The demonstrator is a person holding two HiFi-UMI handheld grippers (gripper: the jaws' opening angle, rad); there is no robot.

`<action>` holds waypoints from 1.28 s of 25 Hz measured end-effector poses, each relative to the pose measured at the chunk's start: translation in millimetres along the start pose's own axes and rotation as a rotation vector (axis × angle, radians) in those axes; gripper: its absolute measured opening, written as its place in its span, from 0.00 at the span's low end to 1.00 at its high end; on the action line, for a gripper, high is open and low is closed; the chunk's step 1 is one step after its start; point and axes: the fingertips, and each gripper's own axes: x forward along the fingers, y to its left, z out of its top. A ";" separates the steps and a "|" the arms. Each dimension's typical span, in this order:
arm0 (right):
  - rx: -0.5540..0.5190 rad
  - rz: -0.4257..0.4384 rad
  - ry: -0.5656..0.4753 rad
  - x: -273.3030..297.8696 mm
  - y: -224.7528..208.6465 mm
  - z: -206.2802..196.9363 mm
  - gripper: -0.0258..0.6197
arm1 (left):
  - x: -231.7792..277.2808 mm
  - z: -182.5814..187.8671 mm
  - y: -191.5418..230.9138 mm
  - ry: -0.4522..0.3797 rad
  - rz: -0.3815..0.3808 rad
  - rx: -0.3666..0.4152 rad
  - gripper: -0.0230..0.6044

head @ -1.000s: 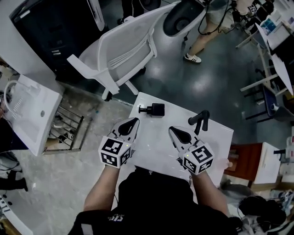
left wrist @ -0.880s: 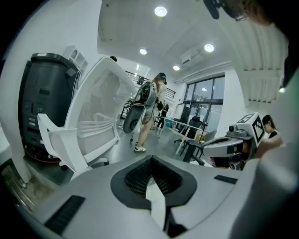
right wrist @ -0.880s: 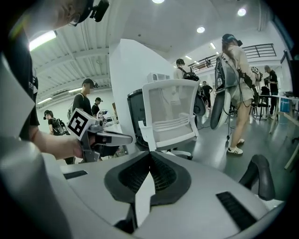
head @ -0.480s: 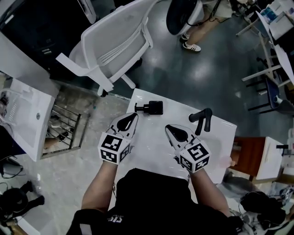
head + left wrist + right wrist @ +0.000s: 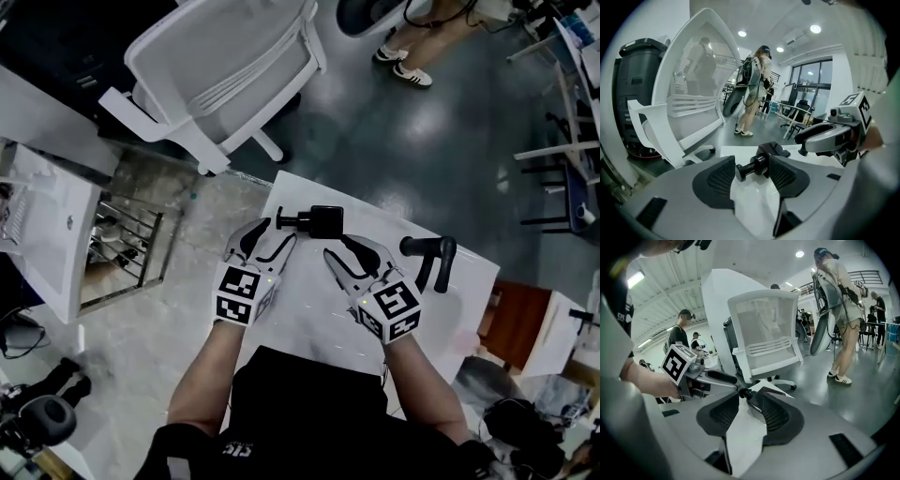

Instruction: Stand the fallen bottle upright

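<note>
Left tool (image 5: pixel 270 240) and right tool (image 5: pixel 341 247), closed a second ago, now agape, empty, closer to the fallen bottle (image 5: pixel 315 221).

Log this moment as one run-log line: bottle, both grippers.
bottle: lying on table, untouched | left gripper: jaws just opening, pump ahead between them, no grip | right gripper: jaws just opening, bottle ahead, no grip

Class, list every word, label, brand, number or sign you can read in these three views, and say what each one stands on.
No text in any view can be read.
White print on the person's black shirt: too small and blurred to read.
On the left marker cube and the right marker cube: square code patterns only, no letters or digits.
On the black bottle: no label shows.
</note>
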 end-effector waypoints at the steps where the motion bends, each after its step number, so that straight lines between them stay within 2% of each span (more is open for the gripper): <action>1: -0.002 -0.005 0.007 5.4 -3.2 -1.9 0.31 | 5.2 -5.2 3.9 0.012 0.004 0.000 0.41; 5: 0.005 -0.028 0.038 23.2 -15.3 -10.3 0.35 | 23.8 -23.2 14.4 0.062 0.006 0.016 0.41; 12: 0.024 -0.052 0.039 45.8 -23.3 -9.2 0.38 | 43.9 -37.9 23.5 0.135 0.031 0.144 0.41; 15: 0.027 -0.072 0.026 48.4 -23.1 -5.1 0.38 | 49.3 -46.8 21.7 0.160 0.036 0.144 0.41; 23: 0.005 -0.134 0.021 48.8 -25.5 -10.8 0.38 | 53.4 -51.5 21.7 0.169 0.059 0.162 0.27; 25: 0.005 -0.130 0.022 49.4 -23.1 -10.8 0.39 | 52.5 -50.4 25.3 0.171 0.070 0.169 0.19; 32: 0.018 -0.177 0.024 42.7 -22.9 -10.9 0.41 | 50.1 -45.4 28.6 0.148 0.060 0.163 0.14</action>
